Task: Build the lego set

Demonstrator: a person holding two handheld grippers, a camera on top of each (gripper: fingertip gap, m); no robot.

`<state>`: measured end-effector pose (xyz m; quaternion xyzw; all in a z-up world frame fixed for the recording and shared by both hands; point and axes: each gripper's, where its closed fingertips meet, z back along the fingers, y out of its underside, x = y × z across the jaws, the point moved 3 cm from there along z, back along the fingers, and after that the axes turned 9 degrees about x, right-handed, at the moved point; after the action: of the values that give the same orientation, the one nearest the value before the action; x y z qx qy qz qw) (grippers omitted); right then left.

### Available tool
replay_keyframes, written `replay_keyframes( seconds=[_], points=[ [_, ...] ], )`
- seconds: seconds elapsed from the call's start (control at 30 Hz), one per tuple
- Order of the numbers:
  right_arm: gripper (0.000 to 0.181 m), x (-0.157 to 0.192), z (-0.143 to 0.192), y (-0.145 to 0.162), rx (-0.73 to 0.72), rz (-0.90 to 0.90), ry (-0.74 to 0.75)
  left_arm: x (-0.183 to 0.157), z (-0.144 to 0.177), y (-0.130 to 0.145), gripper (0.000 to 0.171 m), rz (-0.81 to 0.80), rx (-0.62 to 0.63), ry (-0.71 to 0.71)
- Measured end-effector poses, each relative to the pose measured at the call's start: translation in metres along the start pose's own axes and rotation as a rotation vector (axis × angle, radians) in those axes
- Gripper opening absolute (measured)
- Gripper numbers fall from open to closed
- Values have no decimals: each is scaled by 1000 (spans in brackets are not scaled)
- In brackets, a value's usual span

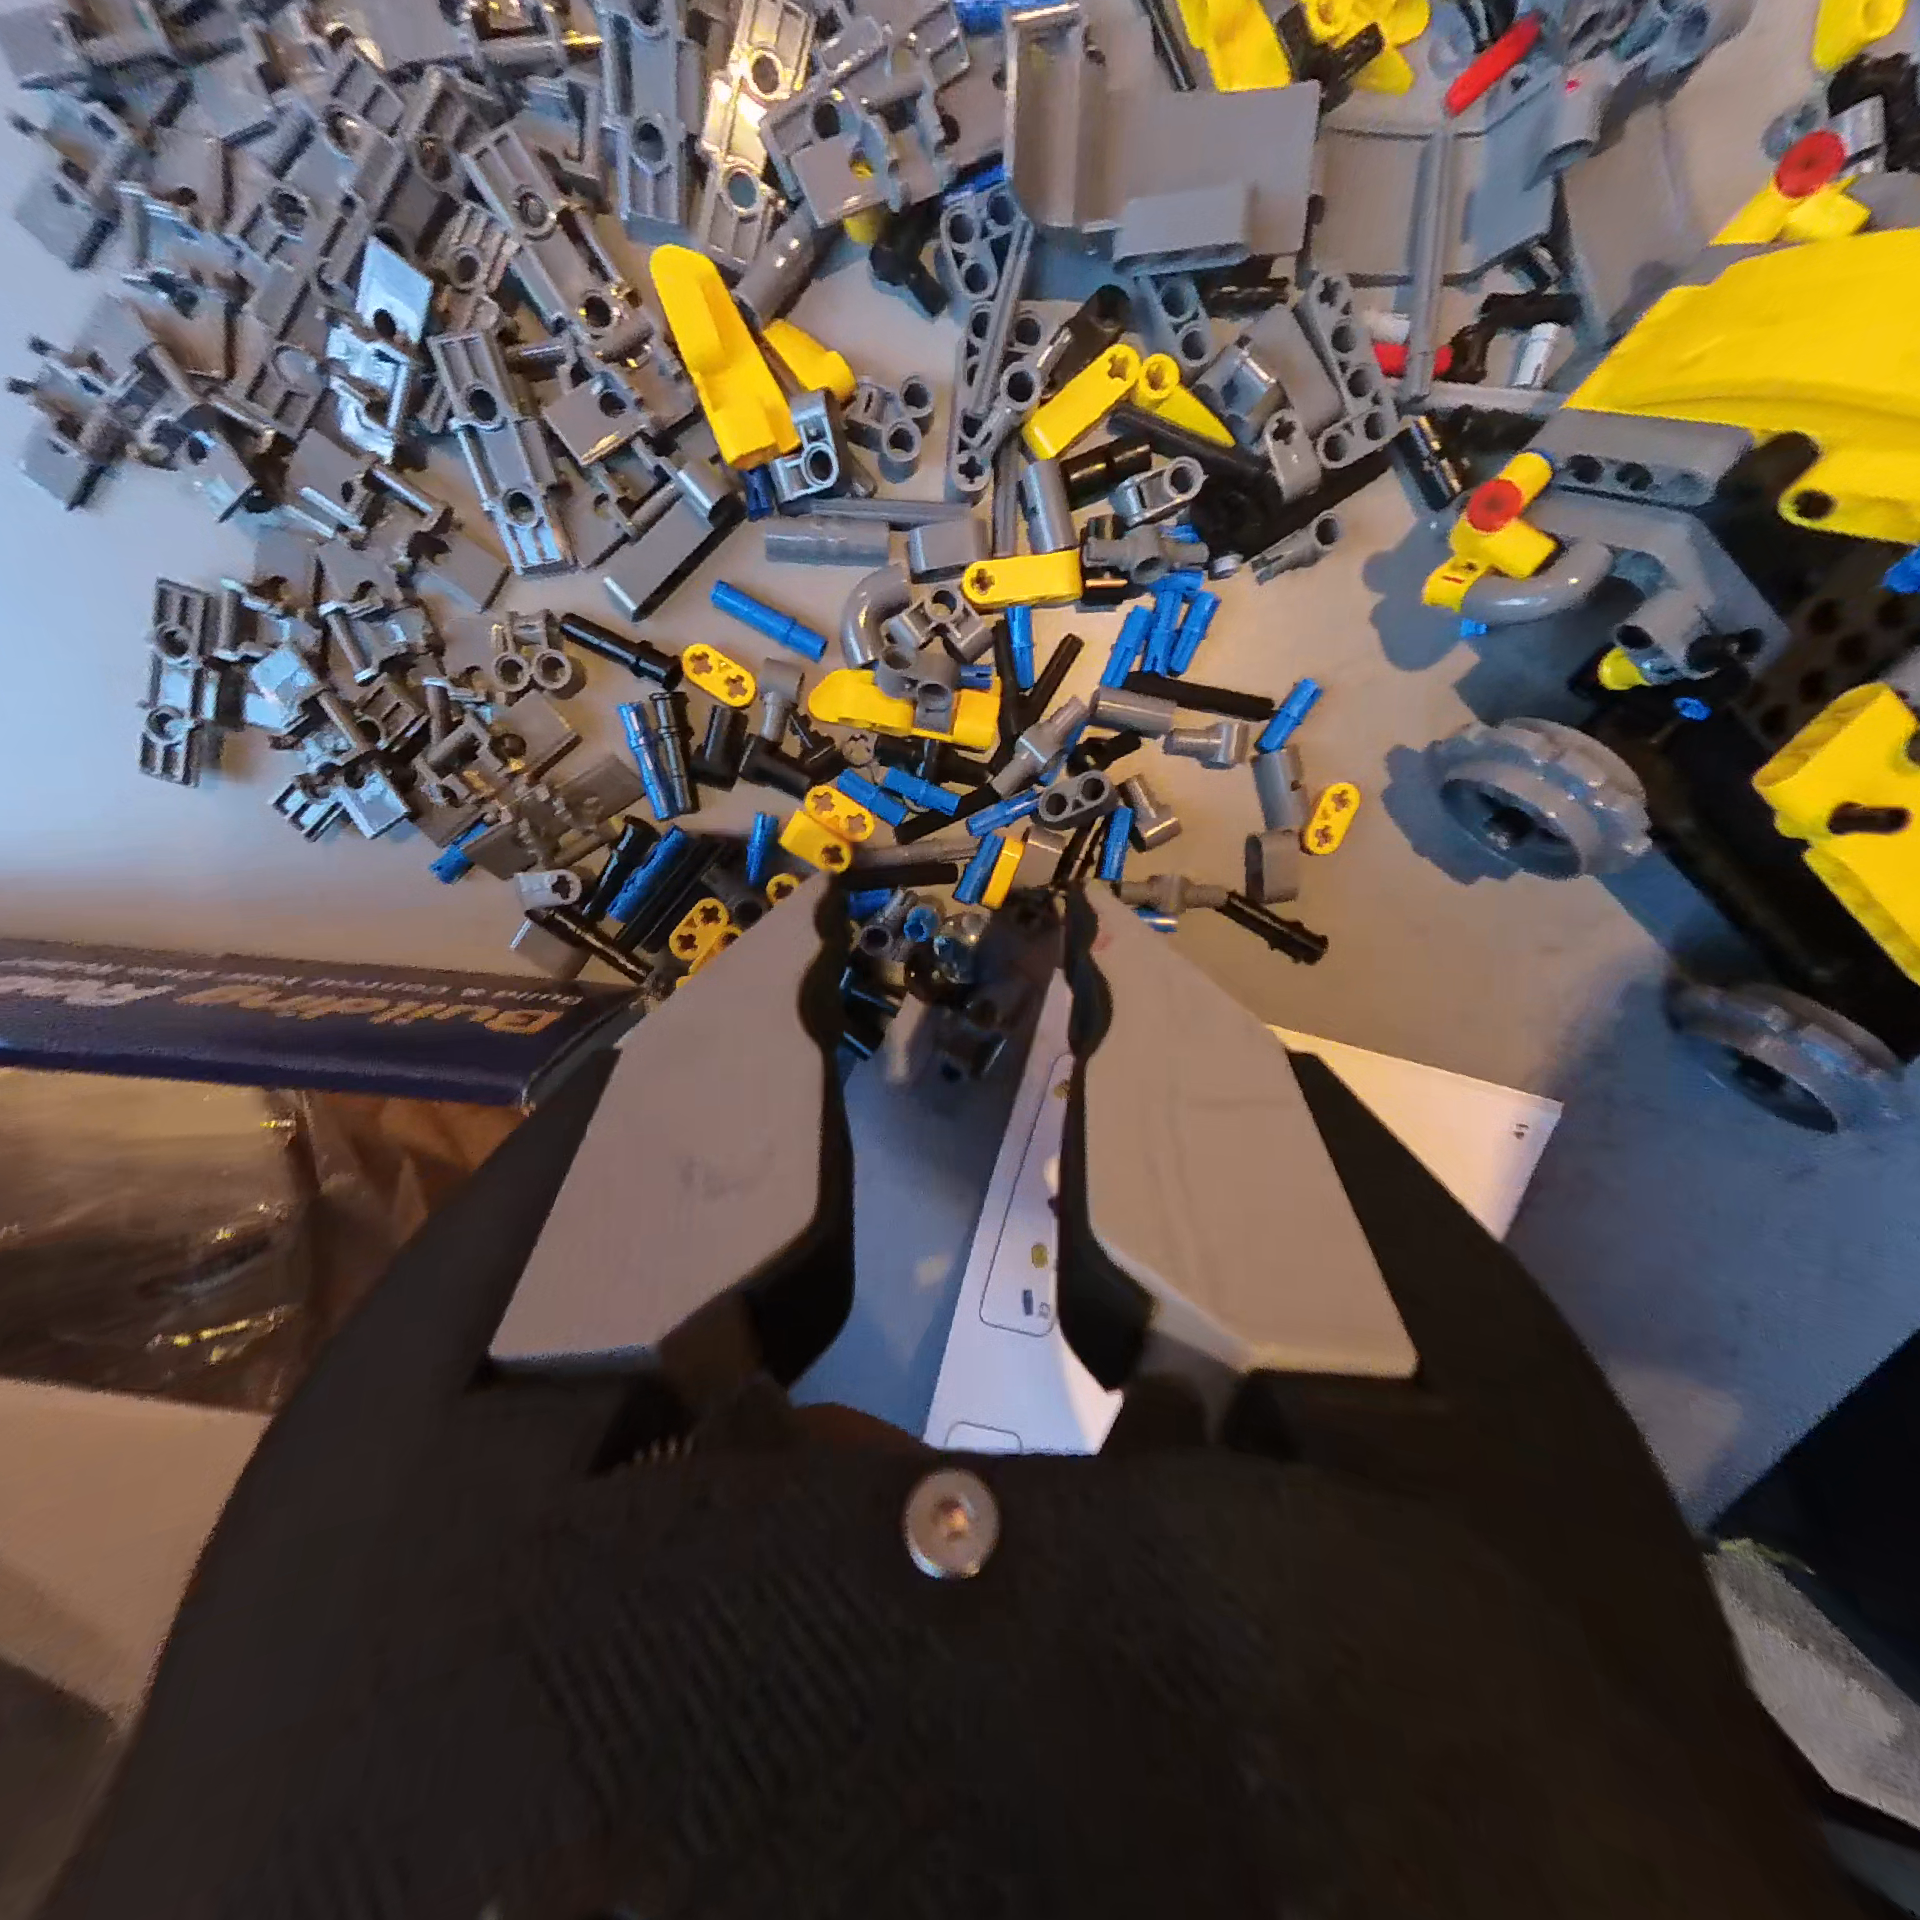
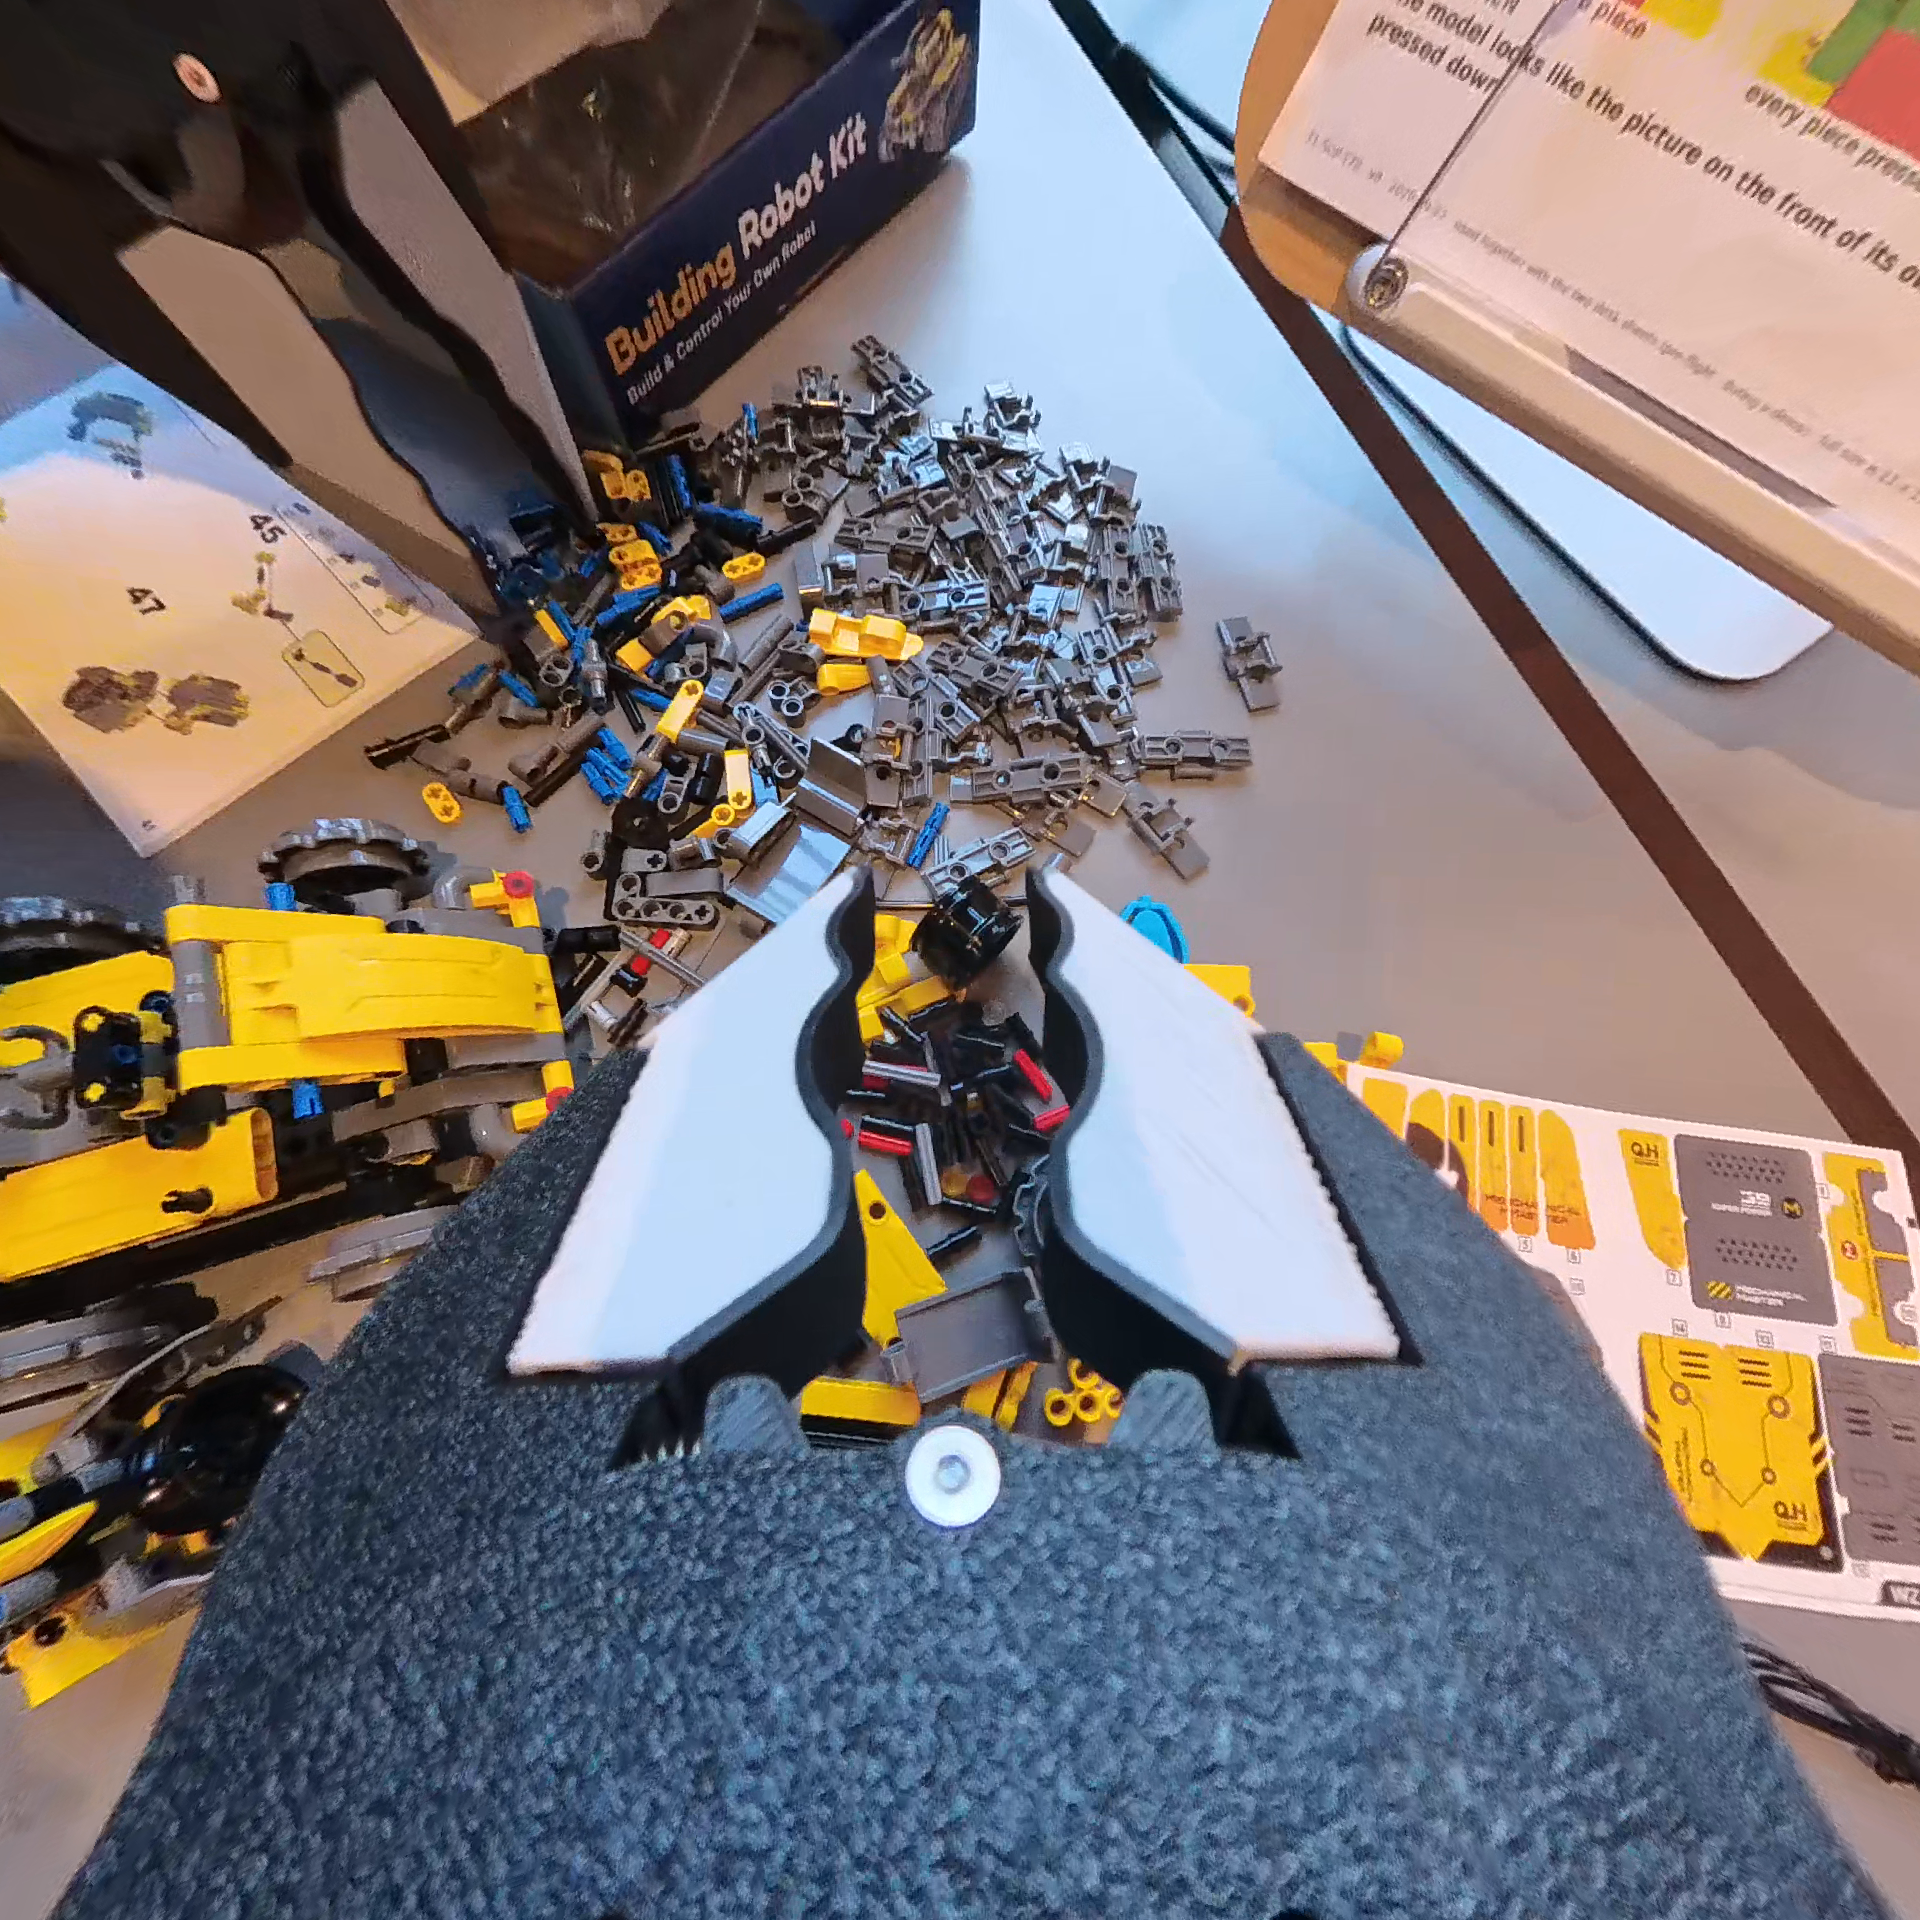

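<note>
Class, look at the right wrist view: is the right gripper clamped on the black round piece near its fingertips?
No. The right gripper is open, and the black round piece sits loose between its fingertips.

We see soft, cool indoor light with gentle shadows under the scattered bricks (image 1: 935, 675). Glare whitens a few grey pieces, and both wide-angle views bend and blur toward their edges.
</note>
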<state>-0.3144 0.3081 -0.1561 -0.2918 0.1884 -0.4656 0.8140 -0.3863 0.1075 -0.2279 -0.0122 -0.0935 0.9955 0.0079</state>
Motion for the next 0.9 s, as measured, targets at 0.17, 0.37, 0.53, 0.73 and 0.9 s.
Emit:
replay_keyframes(
  seconds=[0.17, 0.37, 0.53, 0.73, 0.9],
  points=[
    [29, -3, 1, 1, 0, -2, 5, -8, -3, -4, 5, -68, -17, 81],
    [29, -2, -3, 2, 16, 4, 1, -18, -6, -1, 0, -175, -23, 77],
    [29, 1, 0, 0, 8, 15, 1, -24, -16, 1, 1, -207, 7, 92],
    [29, 4, 4, -2, -6, 18, -8, -24, -23, 0, 5, -193, 11, 112],
    [28, 7, 6, -5, -14, 26, -10, -21, -23, -2, 5, -204, 10, 71]
  ],
)
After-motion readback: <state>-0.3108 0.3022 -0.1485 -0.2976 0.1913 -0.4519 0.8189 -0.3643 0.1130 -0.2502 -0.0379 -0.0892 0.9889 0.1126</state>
